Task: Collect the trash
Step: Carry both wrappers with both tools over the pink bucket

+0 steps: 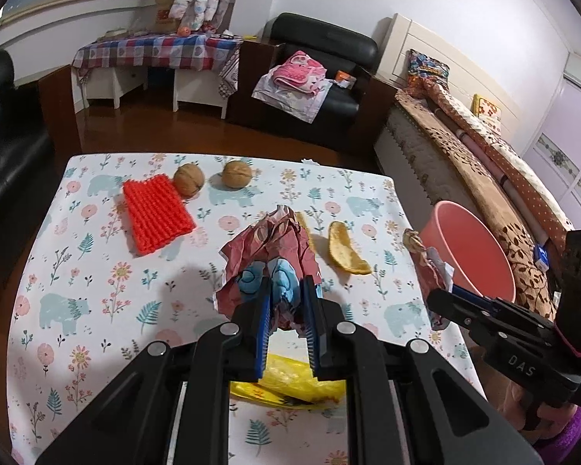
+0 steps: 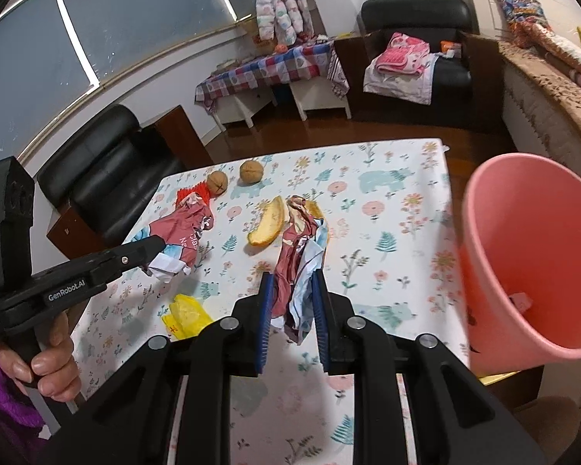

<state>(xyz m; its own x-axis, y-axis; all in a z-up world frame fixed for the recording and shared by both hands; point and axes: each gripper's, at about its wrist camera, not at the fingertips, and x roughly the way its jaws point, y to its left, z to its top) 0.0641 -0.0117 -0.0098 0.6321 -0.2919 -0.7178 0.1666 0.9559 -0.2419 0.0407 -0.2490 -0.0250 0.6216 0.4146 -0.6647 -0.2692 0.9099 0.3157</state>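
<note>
Here, each claw is clamped on 1 crumpled wrapper. The left claw [image 1: 286, 302] pinches a red wrapper [image 1: 267, 255] with pale blue print, bunched into a loose ball above the table [image 1: 97, 310]. The right claw [image 2: 290, 298] grips a second wrapper [image 2: 298, 255], a long twisted strip of red, white and light blue, held up near the right edge of the table beside the pink bin [image 2: 530, 271]. A pale scrap lies at the bottom of the bin.

Left on the flowered cloth are 2 yellow peel pieces [image 1: 344, 250], curved and dry-looking; 1 of them is partly hidden behind a wrapper in both views. There is also 1 crumpled yellow bag [image 1: 290, 383] near the front edge, 2 walnuts [image 1: 189, 180] side by side at the far edge, and 1 orange foam net [image 1: 157, 213] just beside the left walnut.
</note>
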